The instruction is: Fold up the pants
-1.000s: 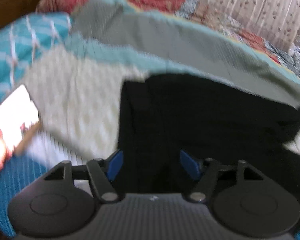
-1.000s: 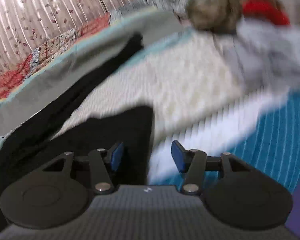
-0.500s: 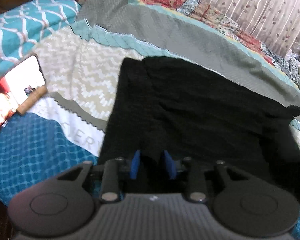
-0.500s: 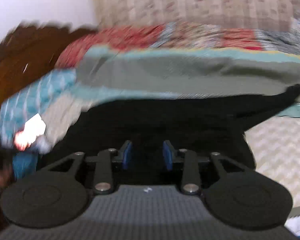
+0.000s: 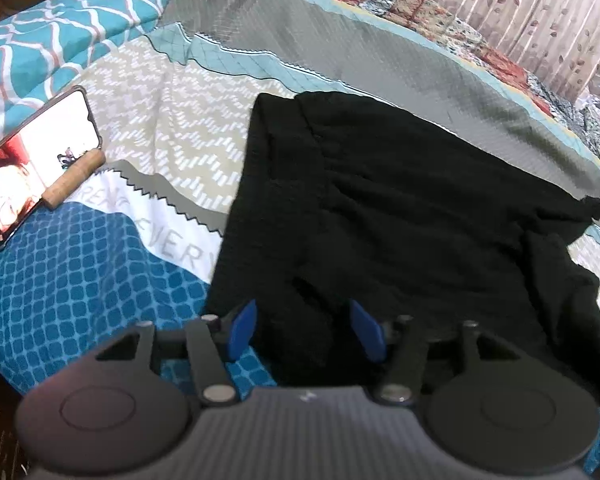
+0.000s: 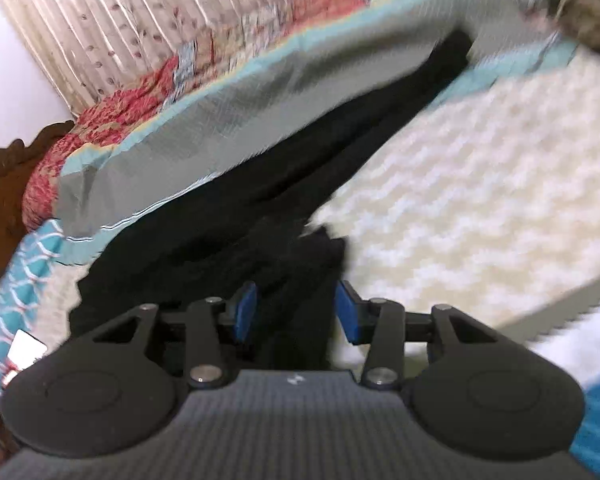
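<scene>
Left wrist view, lower centre: the left gripper [image 5: 305,330] has its blue-padded jaws spread apart, with the near edge of the black pants [image 5: 400,216] lying between them; the pads do not close on the cloth. The pants lie folded over themselves on the bedspread [image 5: 60,288], filling the centre and right of the frame, their straight left edge running up toward the upper middle and one bunched corner reaching the right edge. Left of the pants, the bedspread shows a blue checked band, a white band with lettering and a beige zigzag band. At the left edge a phone [image 5: 32,160] with a lit screen lies on the bedspread, a small wooden cylinder [image 5: 74,180] resting against its lower side. Beyond, a grey quilted blanket [image 5: 360,40] crosses the upper frame, with a teal patterned pillow [image 5: 52,40] at upper left and a leaf-print curtain [image 5: 540,12] at upper right.

Right wrist view, lower centre, motion-blurred: the right gripper [image 6: 296,312] likewise has its jaws parted, with a raised bunch of the pants [image 6: 300,208] between the pads; whether a pad touches the cloth cannot be told. The pants stretch as a dark strip toward the upper right, between the grey blanket [image 6: 240,120] on the left and the beige bedspread [image 6: 480,200] on the right. The curtain [image 6: 140,12] fills the upper left.
</scene>
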A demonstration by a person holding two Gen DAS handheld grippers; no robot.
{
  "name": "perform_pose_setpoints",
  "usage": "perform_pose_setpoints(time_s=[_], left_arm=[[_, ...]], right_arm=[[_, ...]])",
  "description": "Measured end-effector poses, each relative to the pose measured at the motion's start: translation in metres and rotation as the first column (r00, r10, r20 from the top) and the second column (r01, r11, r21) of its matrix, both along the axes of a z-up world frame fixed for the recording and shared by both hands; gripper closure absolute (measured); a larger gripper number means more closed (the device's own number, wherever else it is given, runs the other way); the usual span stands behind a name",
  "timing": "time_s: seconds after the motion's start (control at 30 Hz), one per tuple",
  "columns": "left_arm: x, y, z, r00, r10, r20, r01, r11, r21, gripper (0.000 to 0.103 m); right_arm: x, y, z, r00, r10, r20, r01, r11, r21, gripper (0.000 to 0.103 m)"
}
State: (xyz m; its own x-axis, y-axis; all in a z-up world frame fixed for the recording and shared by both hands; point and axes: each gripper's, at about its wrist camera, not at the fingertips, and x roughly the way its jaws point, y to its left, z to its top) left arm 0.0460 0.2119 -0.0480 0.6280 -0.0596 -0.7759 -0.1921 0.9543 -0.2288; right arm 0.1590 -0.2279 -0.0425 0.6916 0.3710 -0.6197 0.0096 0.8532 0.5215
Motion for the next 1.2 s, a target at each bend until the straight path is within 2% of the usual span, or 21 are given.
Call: perform_pose_setpoints(time_s=[0.07, 0.1, 0.13, 0.17, 0.2, 0.23, 0.33, 0.4, 0.5, 0.57, 0.63, 0.7, 0.77, 0.83, 0.9, 0.97, 1.03, 1.13, 1.2], left_arm=[[0.000, -0.002, -0.002, 1.000, 0.000, -0.009, 0.000, 1.000, -0.012, 0.048], [0.002, -0.006, -0.004, 1.000, 0.003, -0.016, -0.003, 1.000, -0.008, 0.049], [0.004, -0.009, -0.006, 1.000, -0.001, -0.022, 0.001, 1.000, 0.003, 0.054], [0.006, -0.014, -0.008, 1.000, -0.011, -0.025, 0.012, 1.000, 0.026, 0.069], [0.007, -0.019, -0.010, 0.999, -0.019, -0.030, 0.020, 0.998, 0.064, 0.077], [0.008, -0.024, -0.012, 0.999, -0.022, -0.036, 0.025, 0.995, 0.092, 0.081], [0.007, -0.026, -0.008, 0.999, -0.020, -0.030, 0.022, 0.995, 0.096, 0.084], [0.007, -0.025, -0.005, 0.999, -0.011, -0.035, 0.014, 0.997, 0.078, 0.084], [0.007, -0.026, -0.004, 0.999, -0.007, -0.046, 0.010, 0.997, 0.076, 0.080], [0.008, -0.027, -0.004, 0.999, 0.002, -0.053, 0.002, 0.997, 0.075, 0.074], [0.008, -0.032, -0.005, 0.998, 0.005, -0.063, -0.001, 0.997, 0.075, 0.067], [0.008, -0.036, -0.007, 0.997, -0.001, -0.073, 0.008, 0.996, 0.091, 0.063], [0.008, -0.042, -0.007, 0.996, -0.010, -0.084, 0.020, 0.992, 0.121, 0.063], [0.009, -0.045, -0.007, 0.996, -0.014, -0.089, 0.027, 0.989, 0.145, 0.066], [0.009, -0.046, -0.006, 0.995, -0.008, -0.095, 0.023, 0.987, 0.161, 0.068], [0.005, -0.044, -0.002, 0.996, -0.005, -0.092, 0.019, 0.988, 0.151, 0.067], [0.000, -0.041, 0.002, 0.996, 0.006, -0.085, 0.005, 0.991, 0.133, 0.064], [-0.006, -0.031, 0.004, 0.995, 0.021, -0.093, -0.017, 0.999, 0.047, 0.060], [-0.009, -0.022, 0.002, 0.994, 0.032, -0.100, -0.035, 0.999, -0.027, 0.057]], right_arm=[[0.025, 0.019, -0.018, 0.997, 0.019, -0.070, -0.015, 0.998, 0.053, 0.056], [0.037, 0.029, -0.027, 0.993, 0.030, -0.112, -0.020, 0.996, 0.084, 0.062], [0.053, 0.036, -0.036, 0.989, 0.036, -0.146, -0.020, 0.993, 0.112, 0.090], [0.056, 0.043, -0.037, 0.985, 0.029, -0.169, -0.010, 0.994, 0.108, 0.092], [0.059, 0.045, -0.033, 0.985, 0.002, -0.175, 0.012, 0.997, 0.080, 0.092], [0.054, 0.045, -0.027, 0.987, -0.019, -0.159, 0.028, 0.998, 0.058, 0.093], [0.032, 0.019, 0.023, 0.995, -0.096, -0.002, 0.096, 0.995, 0.042, 0.093], [0.000, -0.020, 0.056, 0.977, -0.183, 0.106, 0.179, 0.983, 0.046, 0.093], [-0.053, -0.087, 0.101, 0.902, -0.346, 0.258, 0.354, 0.935, 0.019, 0.093], [-0.088, -0.131, 0.113, 0.832, -0.464, 0.304, 0.484, 0.875, 0.011, 0.093], [-0.112, -0.166, 0.107, 0.792, -0.551, 0.264, 0.568, 0.823, 0.013, 0.093], [-0.128, -0.182, 0.082, 0.772, -0.604, 0.197, 0.614, 0.789, 0.012, 0.093], [-0.127, -0.180, 0.050, 0.763, -0.634, 0.126, 0.645, 0.761, -0.074, 0.091], [-0.125, -0.178, 0.013, 0.761, -0.649, 0.027, 0.640, 0.743, -0.195, 0.083], [-0.143, -0.183, -0.014, 0.729, -0.682, -0.051, 0.651, 0.715, -0.254, 0.079], [-0.163, -0.189, -0.017, 0.701, -0.710, -0.064, 0.690, 0.698, -0.193, 0.075], [-0.177, -0.196, -0.013, 0.658, -0.749, -0.078, 0.735, 0.661, -0.150, 0.055], [-0.207, -0.205, -0.015, 0.595, -0.799, -0.083, 0.786, 0.600, -0.147, 0.055], [-0.235, -0.206, -0.014, 0.536, -0.841, -0.068, 0.820, 0.539, -0.193, 0.058]])
